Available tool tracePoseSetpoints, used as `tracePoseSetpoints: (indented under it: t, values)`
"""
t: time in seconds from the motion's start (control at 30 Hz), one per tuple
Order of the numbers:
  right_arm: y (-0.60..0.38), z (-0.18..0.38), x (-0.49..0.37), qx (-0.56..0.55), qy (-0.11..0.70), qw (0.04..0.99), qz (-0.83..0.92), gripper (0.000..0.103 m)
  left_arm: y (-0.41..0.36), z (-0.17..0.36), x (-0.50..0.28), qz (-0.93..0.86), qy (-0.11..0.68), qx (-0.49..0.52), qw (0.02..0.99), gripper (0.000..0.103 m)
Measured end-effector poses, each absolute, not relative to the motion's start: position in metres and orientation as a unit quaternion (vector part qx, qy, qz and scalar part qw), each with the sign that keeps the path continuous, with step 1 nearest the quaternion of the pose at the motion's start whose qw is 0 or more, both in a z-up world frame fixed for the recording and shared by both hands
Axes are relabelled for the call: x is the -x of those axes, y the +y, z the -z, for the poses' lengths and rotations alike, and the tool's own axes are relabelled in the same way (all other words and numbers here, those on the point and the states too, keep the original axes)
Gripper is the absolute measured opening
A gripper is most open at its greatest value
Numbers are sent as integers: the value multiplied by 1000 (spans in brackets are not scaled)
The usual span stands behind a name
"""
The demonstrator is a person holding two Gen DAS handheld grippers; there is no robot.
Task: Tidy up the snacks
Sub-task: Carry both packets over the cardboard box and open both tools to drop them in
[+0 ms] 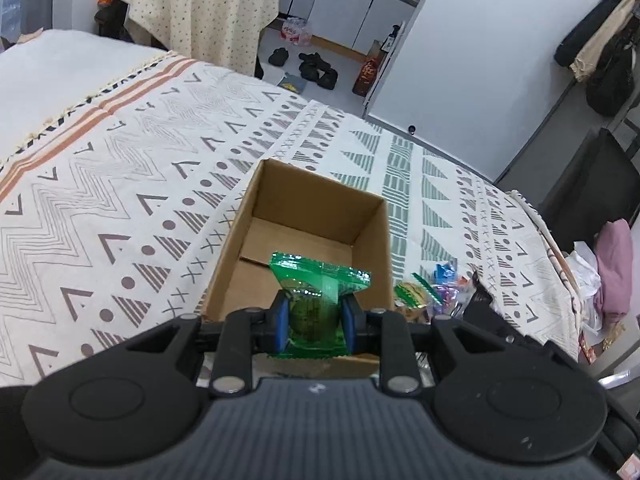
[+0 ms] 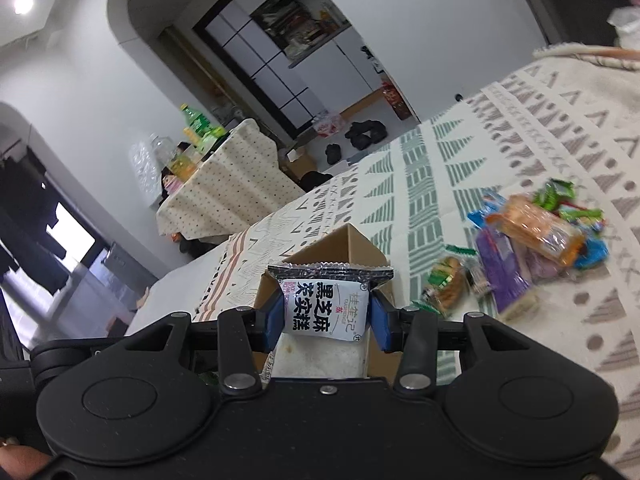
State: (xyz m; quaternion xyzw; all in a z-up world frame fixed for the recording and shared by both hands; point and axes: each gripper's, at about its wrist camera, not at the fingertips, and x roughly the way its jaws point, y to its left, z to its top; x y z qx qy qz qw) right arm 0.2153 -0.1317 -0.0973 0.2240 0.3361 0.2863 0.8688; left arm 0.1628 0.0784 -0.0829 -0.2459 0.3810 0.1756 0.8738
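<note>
Your left gripper (image 1: 314, 316) is pinching a green snack packet (image 1: 318, 292) over the open cardboard box (image 1: 256, 208) | your right gripper (image 2: 326, 314) is clamping a black-and-white cake packet (image 2: 326, 300) beside the box | loose snack pile (image 2: 532, 236) is lying on the patterned cloth (image 1: 120, 184)

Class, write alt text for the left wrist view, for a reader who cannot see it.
The left gripper holds a green snack packet over an open cardboard box on a patterned cloth. More wrapped snacks lie right of the box.
</note>
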Motion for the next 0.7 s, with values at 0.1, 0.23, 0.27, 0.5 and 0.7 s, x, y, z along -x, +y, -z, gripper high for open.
tracePoseSetpoints:
  t: [0.1, 0.23, 0.27, 0.5, 0.7]
  values:
    - [-120, 98, -224, -229, 339, 861, -303, 44, 90, 92, -168, -174, 385, 259, 869, 26]
    - [-104, 104, -229, -211, 347, 862, -305, 44, 107, 107, -174, -176, 397, 281, 856, 26]
    - [-100, 107, -230, -209, 351, 860, -306, 44, 111, 111, -175, -177, 400, 285, 853, 26]
    - [-78, 112, -232, -187, 353, 860, -317, 44, 128, 125, -183, -178, 405, 298, 846, 26]
    - [-75, 111, -232, -189, 345, 861, -322, 47, 132, 120, -187, -185, 401, 290, 849, 35]
